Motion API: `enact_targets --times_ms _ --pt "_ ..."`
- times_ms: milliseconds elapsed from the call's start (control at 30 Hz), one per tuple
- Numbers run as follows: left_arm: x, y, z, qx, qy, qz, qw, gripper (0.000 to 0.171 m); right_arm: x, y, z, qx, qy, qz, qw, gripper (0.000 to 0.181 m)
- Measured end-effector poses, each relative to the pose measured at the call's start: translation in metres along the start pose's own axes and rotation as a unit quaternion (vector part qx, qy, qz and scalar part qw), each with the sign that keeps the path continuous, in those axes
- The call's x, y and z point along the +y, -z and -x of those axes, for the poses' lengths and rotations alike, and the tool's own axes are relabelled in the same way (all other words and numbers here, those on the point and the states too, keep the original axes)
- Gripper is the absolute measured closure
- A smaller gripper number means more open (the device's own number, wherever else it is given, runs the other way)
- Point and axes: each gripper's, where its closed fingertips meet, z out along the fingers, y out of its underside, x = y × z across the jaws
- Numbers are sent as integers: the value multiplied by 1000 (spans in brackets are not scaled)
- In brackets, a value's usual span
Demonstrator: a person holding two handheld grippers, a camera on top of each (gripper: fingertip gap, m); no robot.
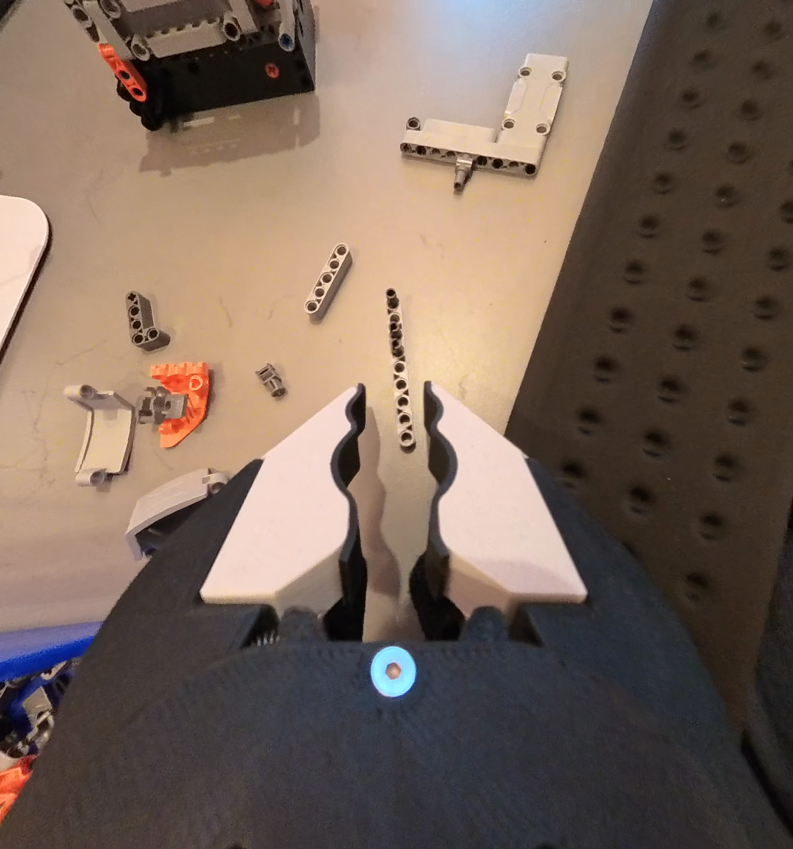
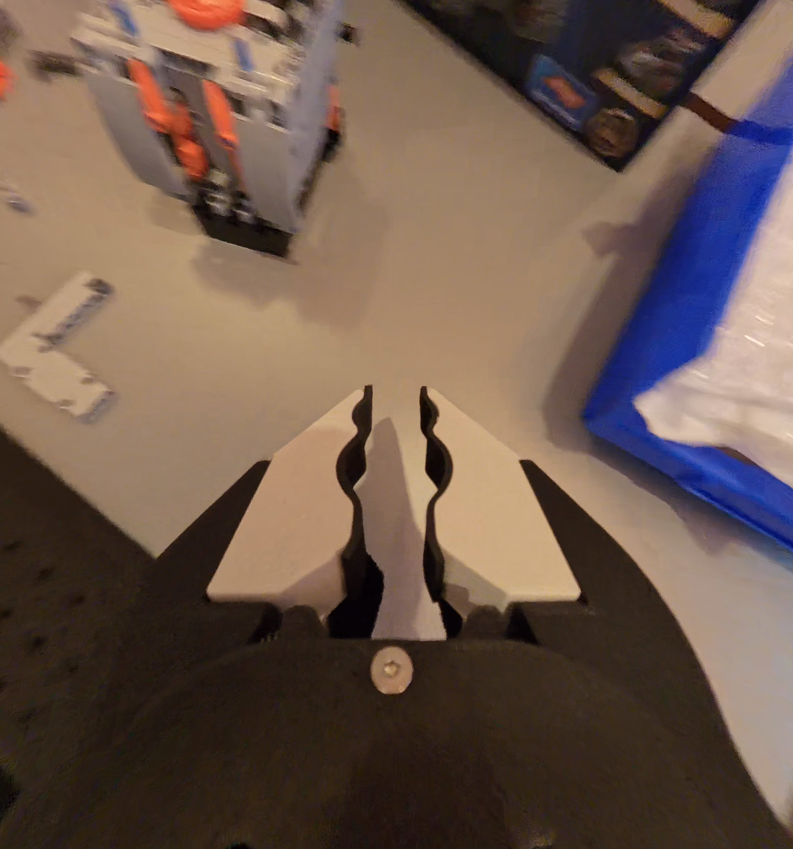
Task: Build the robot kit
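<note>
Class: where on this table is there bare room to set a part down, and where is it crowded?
Bare: between the block model and blue bin, ahead of the right tool. Also between the model and short grey beam. Crowded: loose pieces left of the long beam, around the orange piece.

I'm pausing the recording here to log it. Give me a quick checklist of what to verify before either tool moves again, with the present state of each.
1. Left tool empty and open: ok, the fingers stand apart with nothing between them.
2. Long grey beam lined up with the left tool's gap: ok, it lies flat on the table just ahead of the fingertips.
3. Left tool touching that beam: cannot tell; it seems to hover above.
4. Right tool empty and open: ok, only bare table shows between its fingers.
5. Right wrist view sharp enough to judge: not ok, motion blur smears the grey and orange model.
6. Blue bin apart from the right tool: ok.
</note>
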Motion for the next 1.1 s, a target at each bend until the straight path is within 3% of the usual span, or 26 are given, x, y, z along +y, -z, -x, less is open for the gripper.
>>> enact_targets --times_ms 67,167,267,500,633,767,900,1100 --pt "-1 1 1 0 6 -4 1000 149 14 10 -26 49 -6 15 999 163" --pt "3 0 3 -2 10 5 1000 147 32 19 -43 58 -36 21 997 160" --pt "4 -1 2 4 11 8 1000 147 38 6 -32 15 -37 12 999 161" --pt "6 -3 1 4 4 17 1000 145 53 -41 -34 -10 -7 49 999 166" --pt "7 -4 0 5 2 18 1000 145 55 -48 -33 -33 -9 51 998 179" --pt "6 -4 2 3 5 15 1000 145 53 -46 -27 -56 -23 34 998 179" --pt "-4 1 4 -16 -7 -11 1000 143 21 -28 20 -130 -29 -9 991 179" --pt "-30 19 4 -81 -80 -66 991 143 -60 -15 177 -322 45 -60 944 179"
